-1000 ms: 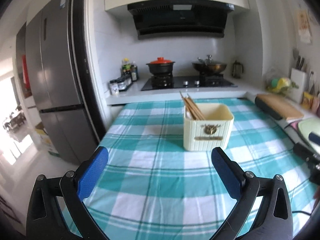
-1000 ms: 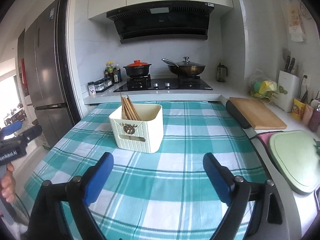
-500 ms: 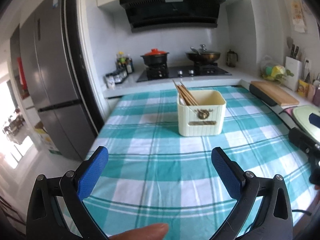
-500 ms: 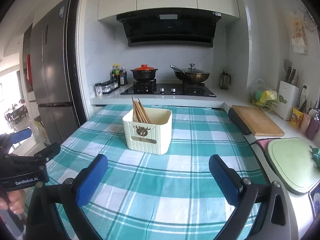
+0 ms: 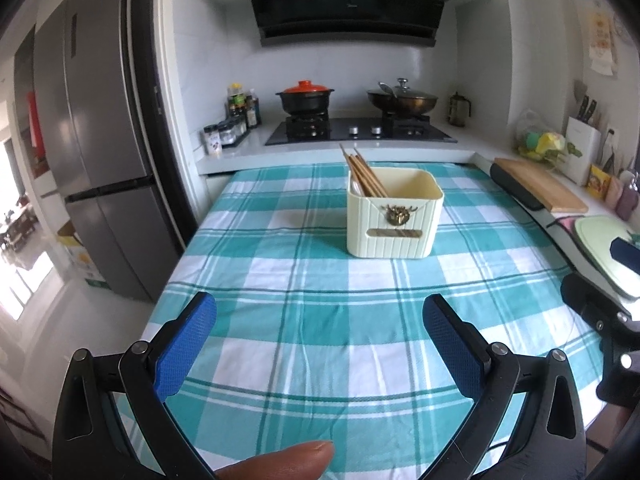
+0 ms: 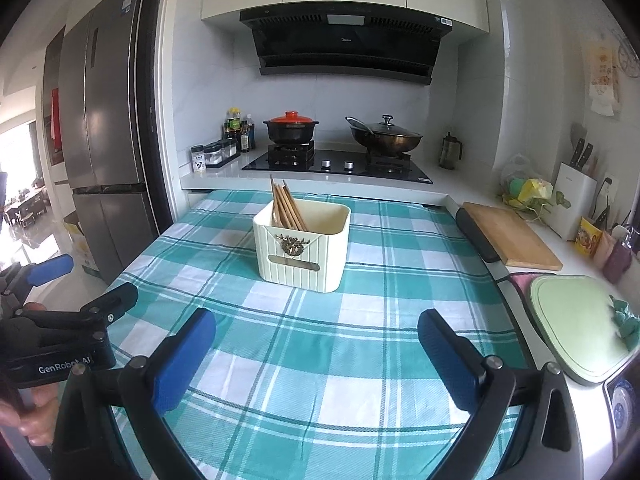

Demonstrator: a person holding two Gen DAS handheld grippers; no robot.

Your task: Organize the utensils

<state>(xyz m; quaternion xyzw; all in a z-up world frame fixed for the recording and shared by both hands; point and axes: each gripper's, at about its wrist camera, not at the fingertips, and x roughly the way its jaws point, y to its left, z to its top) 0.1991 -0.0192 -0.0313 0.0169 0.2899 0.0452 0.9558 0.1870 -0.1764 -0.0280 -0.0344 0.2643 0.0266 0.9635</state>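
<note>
A cream utensil holder stands on the teal checked tablecloth, with several wooden chopsticks leaning in its left side. It also shows in the right wrist view, with the chopsticks upright in it. My left gripper is open and empty, held above the near part of the table. My right gripper is open and empty, also well short of the holder. The left gripper's body shows at the left of the right wrist view.
A stove with a red-lidded pot and a wok lies behind the table. A fridge stands left. A wooden board, a green board and a knife block line the right counter.
Both grippers have drawn back and risen slightly from the holder, staying open. A fingertip has come into the bottom of the left wrist view.
</note>
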